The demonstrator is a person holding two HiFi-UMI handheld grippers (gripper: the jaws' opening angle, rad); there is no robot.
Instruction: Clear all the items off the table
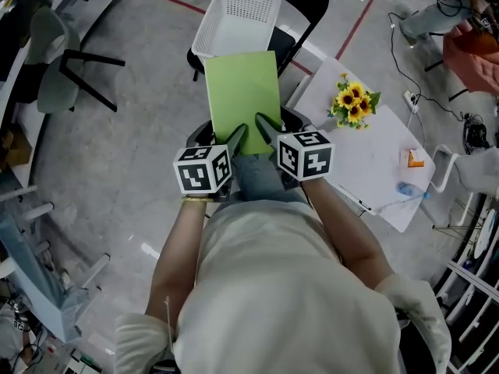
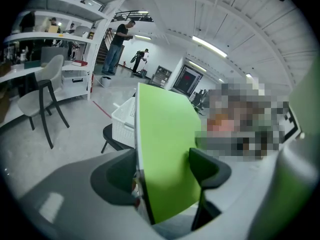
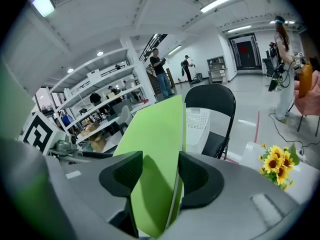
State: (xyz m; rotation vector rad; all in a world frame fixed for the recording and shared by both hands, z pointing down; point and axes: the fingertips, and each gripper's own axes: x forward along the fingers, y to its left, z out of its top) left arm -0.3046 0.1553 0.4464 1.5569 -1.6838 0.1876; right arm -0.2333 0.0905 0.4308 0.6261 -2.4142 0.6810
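Note:
A thin green book (image 1: 242, 100) is held up by its near edge between both grippers, above the near rim of a white basket (image 1: 238, 18). My left gripper (image 1: 238, 139) is shut on the book's near left corner. My right gripper (image 1: 269, 128) is shut on the near right corner. In the left gripper view the book (image 2: 167, 149) stands on edge between the dark pads of the left gripper (image 2: 165, 170), with the basket (image 2: 122, 124) behind it. In the right gripper view the right gripper (image 3: 160, 176) clamps the book (image 3: 155, 154) the same way.
The basket rests on a black folding chair (image 1: 300, 6). To the right is a white table (image 1: 366, 154) with a bunch of sunflowers (image 1: 355, 104), a small orange item (image 1: 413, 160) and a blue item (image 1: 407, 188). Grey chairs and shelves stand to the left.

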